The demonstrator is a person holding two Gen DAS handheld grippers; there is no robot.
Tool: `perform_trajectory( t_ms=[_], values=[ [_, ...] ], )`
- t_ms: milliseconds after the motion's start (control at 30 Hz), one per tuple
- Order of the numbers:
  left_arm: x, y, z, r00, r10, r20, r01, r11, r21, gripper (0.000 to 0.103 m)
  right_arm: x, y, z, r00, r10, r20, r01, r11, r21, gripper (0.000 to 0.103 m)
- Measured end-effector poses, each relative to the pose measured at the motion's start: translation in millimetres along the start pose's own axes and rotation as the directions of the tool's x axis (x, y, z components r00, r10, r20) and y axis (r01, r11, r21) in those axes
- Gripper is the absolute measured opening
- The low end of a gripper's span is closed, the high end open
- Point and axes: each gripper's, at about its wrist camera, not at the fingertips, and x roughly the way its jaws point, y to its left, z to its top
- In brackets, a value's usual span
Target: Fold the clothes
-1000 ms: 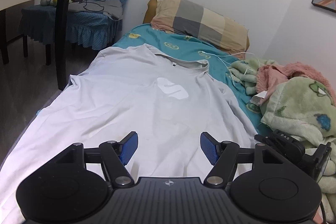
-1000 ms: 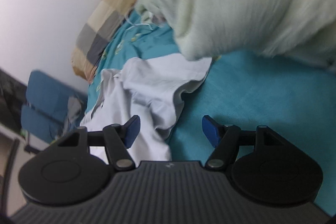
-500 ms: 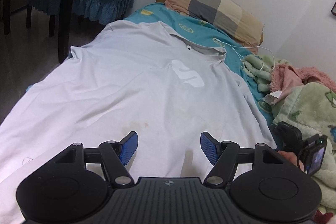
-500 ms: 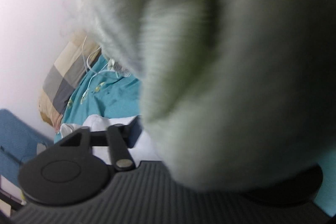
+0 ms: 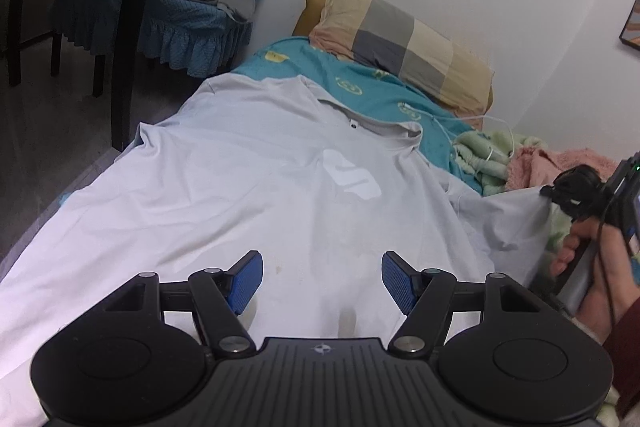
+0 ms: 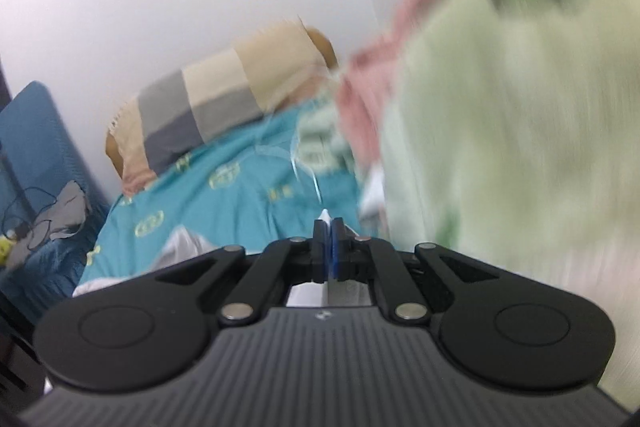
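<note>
A pale grey T-shirt (image 5: 260,195) lies face up on the bed, collar toward the pillow. My left gripper (image 5: 322,281) hovers open over its lower middle, with nothing between the blue pads. In the left wrist view my right gripper (image 5: 554,193), held by a hand (image 5: 592,267), has pulled the shirt's right side up into a raised peak. Seen from the right wrist, the right gripper (image 6: 330,227) is shut, and a sliver of the shirt's pale fabric (image 6: 325,217) pokes out between the pads. That view is blurred.
A checked pillow (image 5: 404,43) lies at the head of the teal sheet (image 5: 360,87). Green and pink blankets (image 5: 520,155) are heaped along the right, with a white cable (image 5: 496,131) over them. A blue-covered chair (image 5: 192,11) and a dark table leg (image 5: 132,27) stand left of the bed.
The right gripper went from open beside the shirt's edge to shut on the fabric, then rose and rolled, lifting that side. The left gripper drifted slightly and stayed open.
</note>
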Motion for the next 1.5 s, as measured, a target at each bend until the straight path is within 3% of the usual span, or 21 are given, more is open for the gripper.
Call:
perform_trajectory(
  t_ms=[100,233,367,500,567,667,833,967,1033,1067,1100,1200,1333,1500],
  values=[
    [-5,-1,7,1.0,-0.002,0.029,0.002,1.0,0.007,0.068,-2,17,27,1.0,-0.01,0.004,0.01,0.997,-0.081,0.005],
    [-12,1,22,0.996,0.023,0.082,-0.025,0.999,0.026,0.068,7,44,51,0.998,-0.02,-0.058,0.011,0.987,-0.161,0.005],
    [-20,18,32,0.995,0.031,0.095,-0.028,0.999,-0.032,0.068,-9,89,54,0.996,0.004,-0.093,-0.023,0.978,-0.205,0.005],
    [-29,40,42,0.992,0.057,0.113,-0.047,0.994,-0.096,0.068,-9,159,42,0.984,0.07,-0.164,-0.111,0.959,-0.261,0.005],
    [-33,52,47,0.99,0.074,0.119,-0.059,0.99,-0.126,0.068,-5,190,27,0.965,0.112,-0.237,-0.169,0.956,-0.239,0.005],
    [-34,66,50,0.988,0.093,0.12,-0.073,0.985,-0.159,0.068,13,223,-3,0.917,0.162,-0.365,-0.231,0.961,-0.153,0.005],
    [-24,79,49,0.988,0.118,0.1,-0.1,0.98,-0.17,0.068,40,258,-59,0.848,0.235,-0.474,-0.319,0.942,-0.103,0.007],
    [-13,82,45,0.992,0.105,0.072,-0.091,0.98,-0.177,0.068,50,254,-86,0.809,0.293,-0.51,-0.394,0.914,-0.101,0.009],
    [-7,81,44,0.993,0.098,0.063,-0.087,0.982,-0.17,0.068,42,250,-89,0.802,0.307,-0.513,-0.425,0.896,-0.129,0.018],
    [-5,79,43,0.994,0.092,0.057,-0.082,0.983,-0.164,0.068,34,245,-88,0.797,0.325,-0.509,-0.445,0.885,-0.133,0.034],
    [-3,77,41,0.995,0.086,0.052,-0.076,0.984,-0.158,0.068,23,239,-85,0.793,0.346,-0.501,-0.466,0.875,-0.133,0.042],
    [-1,67,37,0.997,0.067,0.045,-0.061,0.989,-0.131,0.068,-15,212,-70,0.781,0.393,-0.485,-0.515,0.845,-0.144,0.045],
    [-4,53,28,0.999,0.028,0.045,-0.024,0.996,-0.09,0.068,-84,147,-53,0.788,0.42,-0.449,-0.518,0.847,-0.117,0.045],
    [-13,36,11,0.999,-0.023,0.029,0.024,0.999,-0.044,0.068,-169,54,-58,0.851,0.348,-0.394,-0.428,0.893,-0.136,0.045]
  ],
)
